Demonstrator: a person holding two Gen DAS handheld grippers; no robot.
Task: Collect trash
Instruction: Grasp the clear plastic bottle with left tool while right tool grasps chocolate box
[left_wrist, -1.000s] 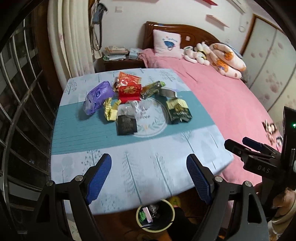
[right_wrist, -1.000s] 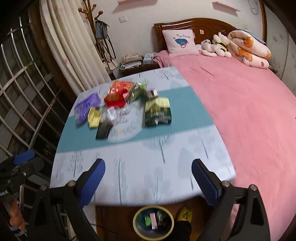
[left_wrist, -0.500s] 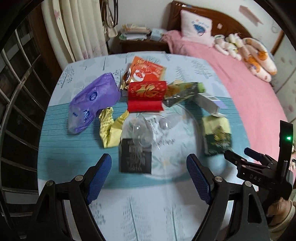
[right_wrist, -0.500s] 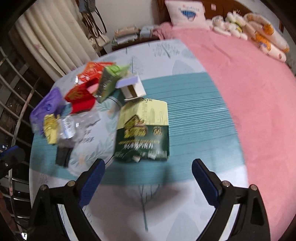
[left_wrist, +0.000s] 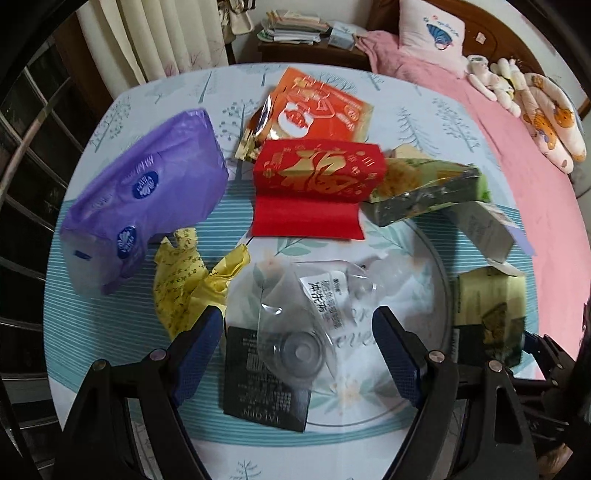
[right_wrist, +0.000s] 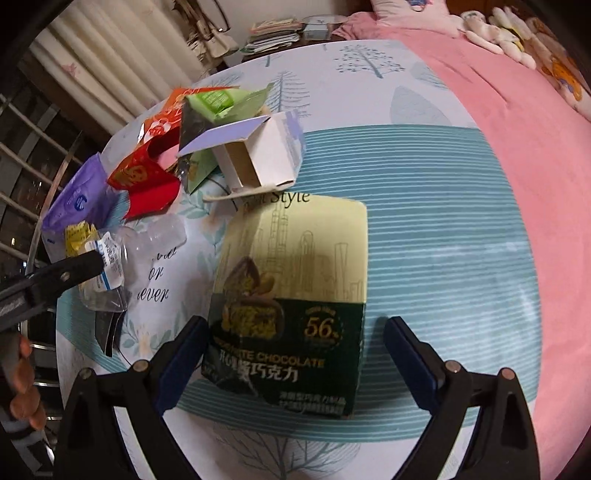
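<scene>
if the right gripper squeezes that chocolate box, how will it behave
The chocolate box looks like thin cardboard, probably light; if empty it may cave in between the right hand-held gripper pads. It lies flat on the tablecloth, so it should not tip, though it might slide.

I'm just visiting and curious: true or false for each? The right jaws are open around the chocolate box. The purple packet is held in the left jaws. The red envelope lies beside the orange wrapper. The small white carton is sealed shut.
1. The right gripper has its jaws open on either side of the chocolate box. True.
2. The purple packet is in the left gripper. False: it lies on the table, and those jaws are open over a clear plastic bag.
3. The red envelope lies beside the orange wrapper. True.
4. The white carton is sealed. False: its end is open.
</scene>
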